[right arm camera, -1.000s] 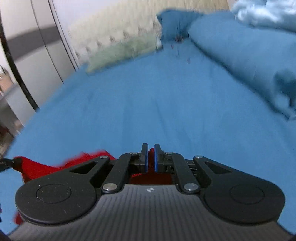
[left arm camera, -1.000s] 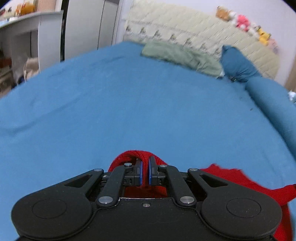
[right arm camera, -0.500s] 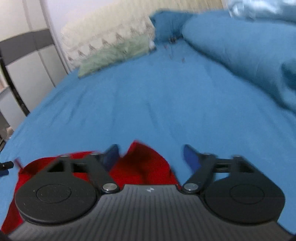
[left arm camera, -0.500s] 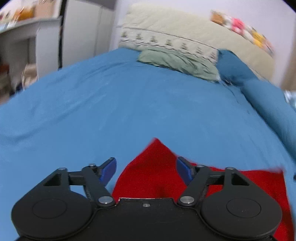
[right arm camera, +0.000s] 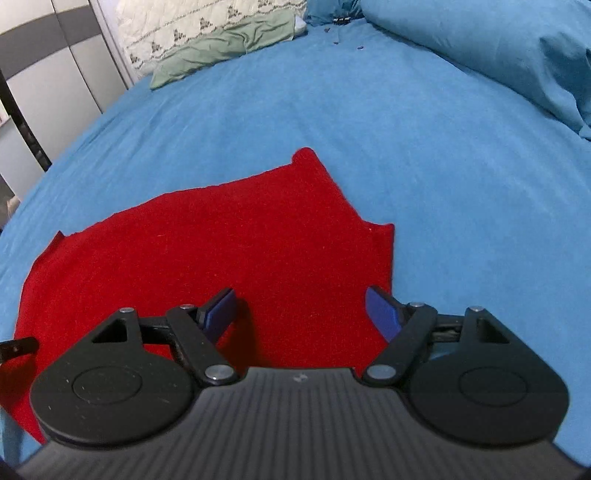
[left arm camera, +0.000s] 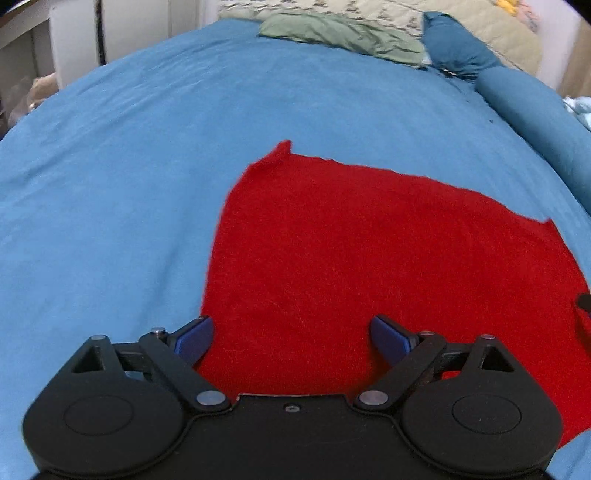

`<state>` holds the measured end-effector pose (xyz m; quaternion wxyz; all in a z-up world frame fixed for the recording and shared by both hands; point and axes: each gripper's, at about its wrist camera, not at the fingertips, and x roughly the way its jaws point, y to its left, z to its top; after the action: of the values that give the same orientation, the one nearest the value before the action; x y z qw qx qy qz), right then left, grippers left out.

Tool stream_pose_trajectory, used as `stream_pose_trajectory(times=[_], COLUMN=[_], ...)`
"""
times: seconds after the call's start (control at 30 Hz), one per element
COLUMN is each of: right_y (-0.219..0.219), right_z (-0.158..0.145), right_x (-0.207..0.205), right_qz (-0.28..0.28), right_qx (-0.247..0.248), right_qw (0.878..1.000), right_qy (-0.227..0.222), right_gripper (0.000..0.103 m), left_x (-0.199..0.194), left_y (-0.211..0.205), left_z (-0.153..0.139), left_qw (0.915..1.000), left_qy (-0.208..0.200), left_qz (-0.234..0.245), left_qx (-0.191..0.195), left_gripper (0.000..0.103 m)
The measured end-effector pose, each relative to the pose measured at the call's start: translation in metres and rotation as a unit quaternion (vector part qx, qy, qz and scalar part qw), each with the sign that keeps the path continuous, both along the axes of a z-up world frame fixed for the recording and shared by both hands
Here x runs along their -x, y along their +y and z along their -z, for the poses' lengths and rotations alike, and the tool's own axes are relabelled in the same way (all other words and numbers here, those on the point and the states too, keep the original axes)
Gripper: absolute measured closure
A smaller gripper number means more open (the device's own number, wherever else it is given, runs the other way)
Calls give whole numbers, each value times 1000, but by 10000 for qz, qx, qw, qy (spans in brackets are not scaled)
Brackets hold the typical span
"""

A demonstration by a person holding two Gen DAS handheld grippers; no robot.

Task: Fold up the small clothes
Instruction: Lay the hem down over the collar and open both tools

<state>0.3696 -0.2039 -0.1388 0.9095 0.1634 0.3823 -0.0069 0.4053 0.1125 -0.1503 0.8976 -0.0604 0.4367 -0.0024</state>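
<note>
A red knitted garment (left arm camera: 369,258) lies spread flat on the blue bed sheet (left arm camera: 129,166). It also shows in the right wrist view (right arm camera: 207,251). My left gripper (left arm camera: 291,338) is open and empty, raised over the garment's near left part. My right gripper (right arm camera: 303,310) is open and empty over the garment's near right part. A far corner of the cloth sticks up slightly at each side. The garment's near edge is hidden under the grippers.
A green folded cloth (left arm camera: 343,29) and a cream quilted pillow (left arm camera: 480,33) lie at the head of the bed. A rolled blue duvet (right arm camera: 498,55) runs along the right side. White cabinets (right arm camera: 55,81) stand left of the bed.
Both grippers were shut on the red garment, then opened and let it go. They have lifted and drawn back, and the garment now lies spread flat on the sheet.
</note>
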Motion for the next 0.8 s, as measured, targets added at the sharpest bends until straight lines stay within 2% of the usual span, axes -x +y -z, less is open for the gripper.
stream_pose_trajectory(times=[0.1, 0.2, 0.27, 0.33, 0.47, 0.53, 0.63, 0.7, 0.8], right_y=[-6, -19, -27, -35, -40, -41, -28, -23, -17], right_z=[-26, -64, -80, -86, -76, -59, -35, -20, -4], right_x=[16, 49, 71, 91, 106, 109, 110, 111, 106], right_qz=[-4, -23, -206, -276, -240, -137, -121, -150, -157], right_qx=[-87, -48, 127, 331, 339, 238, 421, 445, 454], right_qw=[9997, 9984, 9975, 9973, 9985, 9994, 9990, 9989, 9987], right_qy=[-235, -570, -665, -588, -364, -193, -33, -61, -144], right_gripper=[10, 4, 3, 3, 3, 4, 8, 17, 21], left_x=[21, 52, 65, 74, 76, 76, 71, 67, 61], left_y=[1, -10, -25, -43, -80, -93, -109, -113, -118], left_z=[-33, -69, -82, -84, -58, -42, -25, -20, -16], left_qw=[9994, 9978, 9960, 9947, 9948, 9945, 9942, 9938, 9932], left_qy=[-322, -641, -803, -862, -547, -423, -214, -150, -114], left_qz=[46, 121, 335, 533, 822, 941, 1033, 1074, 1110], left_qx=[128, -131, -177, -181, -235, -165, -212, -259, -330], left_gripper=[11, 10, 2, 0, 0, 0, 0, 0, 0])
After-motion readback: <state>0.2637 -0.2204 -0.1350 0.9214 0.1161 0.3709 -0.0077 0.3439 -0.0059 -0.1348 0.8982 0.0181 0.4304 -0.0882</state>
